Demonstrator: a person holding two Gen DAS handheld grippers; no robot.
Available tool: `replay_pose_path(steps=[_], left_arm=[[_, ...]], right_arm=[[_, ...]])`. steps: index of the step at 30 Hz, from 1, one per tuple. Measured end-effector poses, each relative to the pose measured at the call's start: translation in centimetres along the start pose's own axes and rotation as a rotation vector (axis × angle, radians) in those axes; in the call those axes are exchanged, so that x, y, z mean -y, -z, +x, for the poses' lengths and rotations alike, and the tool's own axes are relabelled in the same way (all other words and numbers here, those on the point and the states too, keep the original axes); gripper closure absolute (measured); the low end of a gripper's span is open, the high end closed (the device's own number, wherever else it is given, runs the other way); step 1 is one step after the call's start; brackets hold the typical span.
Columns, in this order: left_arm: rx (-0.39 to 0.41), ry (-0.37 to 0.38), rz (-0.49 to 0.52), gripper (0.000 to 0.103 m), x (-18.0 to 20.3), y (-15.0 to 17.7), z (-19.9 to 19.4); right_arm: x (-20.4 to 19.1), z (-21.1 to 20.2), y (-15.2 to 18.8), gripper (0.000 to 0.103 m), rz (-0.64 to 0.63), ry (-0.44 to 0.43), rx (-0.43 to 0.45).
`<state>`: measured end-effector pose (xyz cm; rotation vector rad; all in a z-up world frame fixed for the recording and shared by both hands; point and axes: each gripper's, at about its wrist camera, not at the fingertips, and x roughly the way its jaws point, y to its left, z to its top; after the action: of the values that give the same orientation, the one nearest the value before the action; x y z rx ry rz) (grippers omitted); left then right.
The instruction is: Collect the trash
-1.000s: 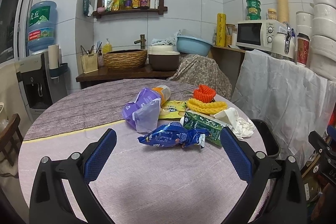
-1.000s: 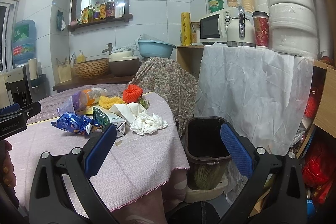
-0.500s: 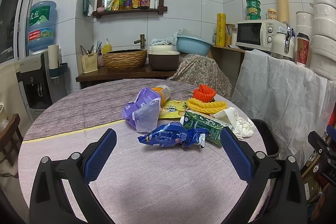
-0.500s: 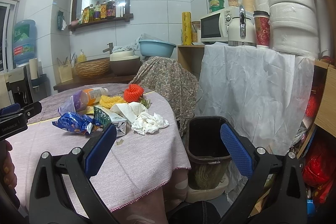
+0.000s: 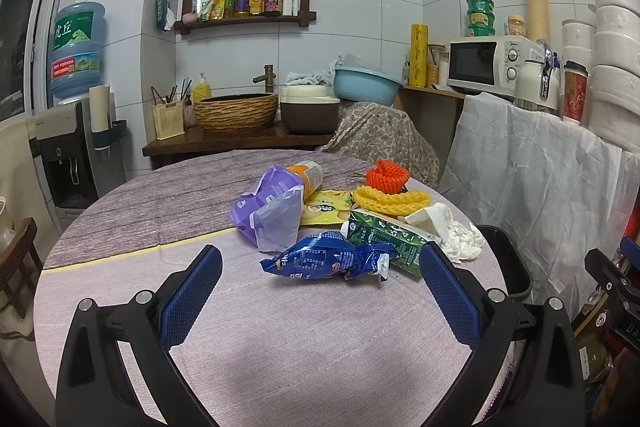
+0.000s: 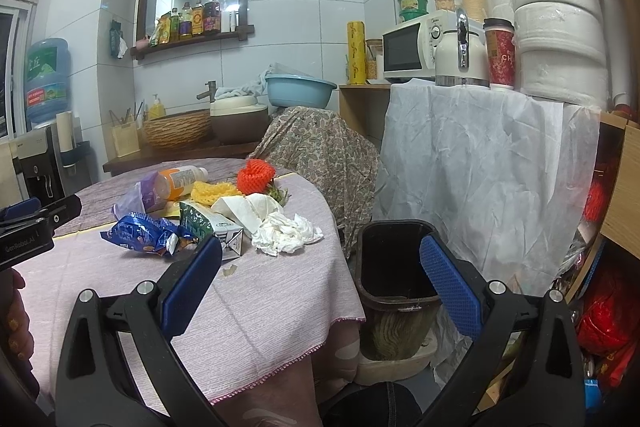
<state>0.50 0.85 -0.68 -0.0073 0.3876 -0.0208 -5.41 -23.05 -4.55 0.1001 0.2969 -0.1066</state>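
Barely anything has shifted: the left gripper (image 5: 320, 291) still hovers with fingers spread wide and empty before the crinkled blue foil snack wrapper (image 5: 324, 261), the right gripper (image 6: 320, 287) equally wide near the dark plastic bin (image 6: 394, 267). 0 items collected.

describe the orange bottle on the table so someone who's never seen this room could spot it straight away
On the round table is a heap of trash. At the heap's far side, toward the sink counter, the orange bottle lies on its side, partly tucked behind a purple bag. It is the only bottle there; everything around it is wrappers, a carton, netting and tissue.
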Motion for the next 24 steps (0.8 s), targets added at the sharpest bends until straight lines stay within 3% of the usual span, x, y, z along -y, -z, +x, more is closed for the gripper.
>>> replay_pose_path(steps=[24], left_arm=[[-0.013, 0.003, 0.009, 0.005, 0.15, 0.21, 0.47]], right_arm=[[0.15, 0.31, 0.11, 0.005, 0.009, -0.004, -0.006]])
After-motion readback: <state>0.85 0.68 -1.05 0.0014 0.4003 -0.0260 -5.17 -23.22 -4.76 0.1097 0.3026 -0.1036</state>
